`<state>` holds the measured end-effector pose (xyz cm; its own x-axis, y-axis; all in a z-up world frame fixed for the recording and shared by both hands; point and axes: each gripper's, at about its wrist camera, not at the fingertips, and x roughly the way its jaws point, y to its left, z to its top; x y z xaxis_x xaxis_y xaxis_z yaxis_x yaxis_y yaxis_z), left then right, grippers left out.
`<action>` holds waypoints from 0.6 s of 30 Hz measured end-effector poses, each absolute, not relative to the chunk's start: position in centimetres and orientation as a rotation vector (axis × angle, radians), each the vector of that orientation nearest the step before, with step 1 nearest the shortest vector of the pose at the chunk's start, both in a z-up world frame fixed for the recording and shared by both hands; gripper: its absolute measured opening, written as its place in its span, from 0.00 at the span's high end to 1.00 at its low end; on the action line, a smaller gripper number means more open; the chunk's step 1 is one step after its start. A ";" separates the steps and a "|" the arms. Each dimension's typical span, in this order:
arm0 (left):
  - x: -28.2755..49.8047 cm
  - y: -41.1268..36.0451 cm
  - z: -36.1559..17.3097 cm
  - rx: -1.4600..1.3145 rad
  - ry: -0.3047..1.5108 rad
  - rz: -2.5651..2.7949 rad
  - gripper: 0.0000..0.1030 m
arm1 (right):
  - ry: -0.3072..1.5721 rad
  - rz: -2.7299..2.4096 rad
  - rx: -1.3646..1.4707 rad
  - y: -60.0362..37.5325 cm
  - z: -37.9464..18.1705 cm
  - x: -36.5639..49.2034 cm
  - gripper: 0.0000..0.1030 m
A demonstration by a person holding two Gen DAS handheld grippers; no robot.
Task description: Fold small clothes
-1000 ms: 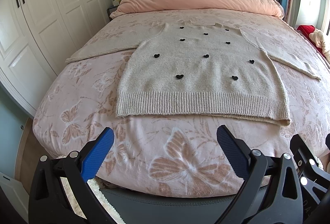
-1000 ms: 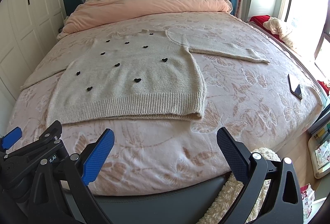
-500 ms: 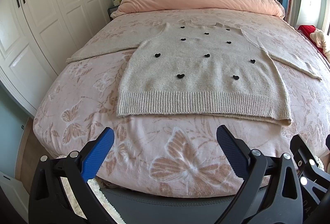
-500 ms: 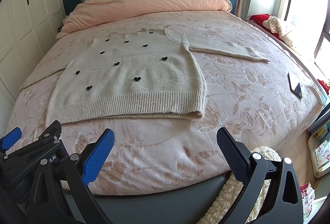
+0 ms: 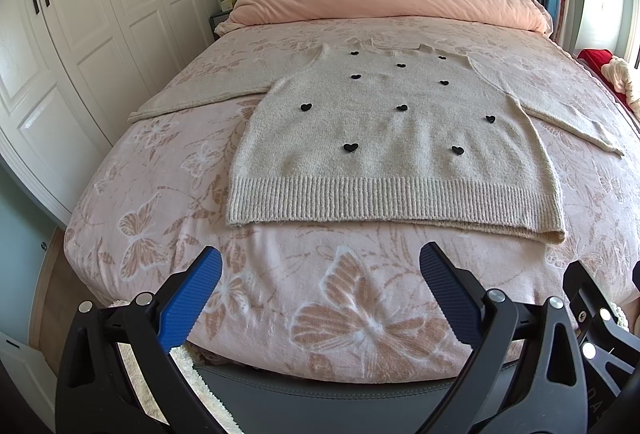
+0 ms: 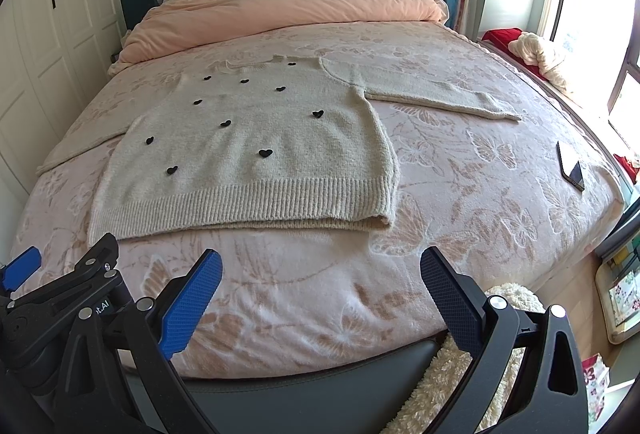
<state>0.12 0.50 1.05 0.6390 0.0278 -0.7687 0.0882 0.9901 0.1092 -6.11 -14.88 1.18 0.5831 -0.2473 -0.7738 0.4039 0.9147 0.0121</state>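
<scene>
Your left gripper (image 5: 320, 288) and right gripper (image 6: 321, 288) fill the bottom of each frame, jaws spread wide and empty, over the bed's near edge. Mid-frame, a beige sweater (image 5: 394, 138) with black hearts lies flat on the butterfly blanket (image 5: 328, 298), sleeves outstretched. At top, a pink duvet (image 5: 388, 0)

We see bed (image 5: 248, 318), pink butterfly cover | beige sweater (image 5: 392, 150) spread flat mid-bed | peach duvet (image 5: 384, 0) at headboard | phone (image 6: 571, 165) near right edge
</scene>
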 end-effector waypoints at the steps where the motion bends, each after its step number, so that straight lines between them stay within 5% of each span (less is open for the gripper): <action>1: 0.1 0.5 1.0 0.142 0.877 -0.034 0.06 | 0.869 -0.383 0.195 -14.8 1.2 -6.1 0.05; 18: 0.3 0.9 0.7 0.143 0.878 -0.030 0.07 | 0.871 -0.383 0.193 -14.8 1.0 -6.1 0.05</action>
<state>0.25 0.87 0.74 0.6393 0.0323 -0.7683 0.0851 0.9900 0.1124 -6.07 -14.80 1.05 0.5814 -0.2482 -0.7748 0.4037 0.9148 0.0098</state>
